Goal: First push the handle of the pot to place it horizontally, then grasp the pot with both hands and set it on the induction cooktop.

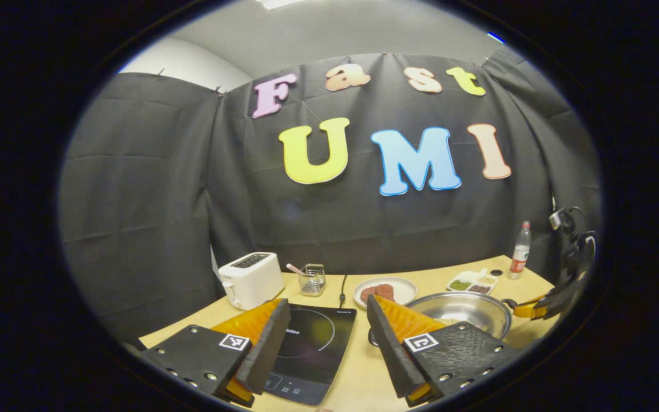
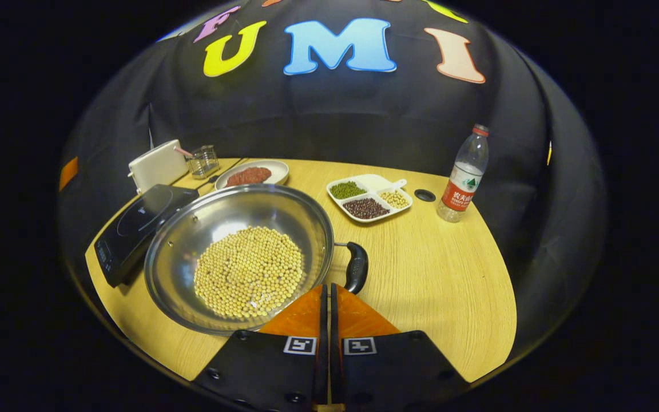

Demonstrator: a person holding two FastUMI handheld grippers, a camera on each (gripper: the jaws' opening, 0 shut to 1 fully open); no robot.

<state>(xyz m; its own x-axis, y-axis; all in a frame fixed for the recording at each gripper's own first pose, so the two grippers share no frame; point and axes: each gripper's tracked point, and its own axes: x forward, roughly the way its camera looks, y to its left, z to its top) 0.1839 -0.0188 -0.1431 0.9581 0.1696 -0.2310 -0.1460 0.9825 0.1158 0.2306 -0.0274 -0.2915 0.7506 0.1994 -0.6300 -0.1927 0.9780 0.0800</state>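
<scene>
right gripper [image 2: 329,297] jaws together, pot [image 2: 238,257] handle [image 2: 357,266] just ahead-right, pointing near | left gripper [image 1: 326,326] jaws apart, over cooktop [image 1: 309,349] | right's closer

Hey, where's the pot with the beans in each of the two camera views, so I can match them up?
Left gripper view: the pot sits low and right of center, just past that hand-held gripper's right finger.
Right gripper view: the pot sits left of center, above the fingers, with beans inside.
Shared landmark: the induction cooktop lies directly to the pot's left in both views.
</scene>
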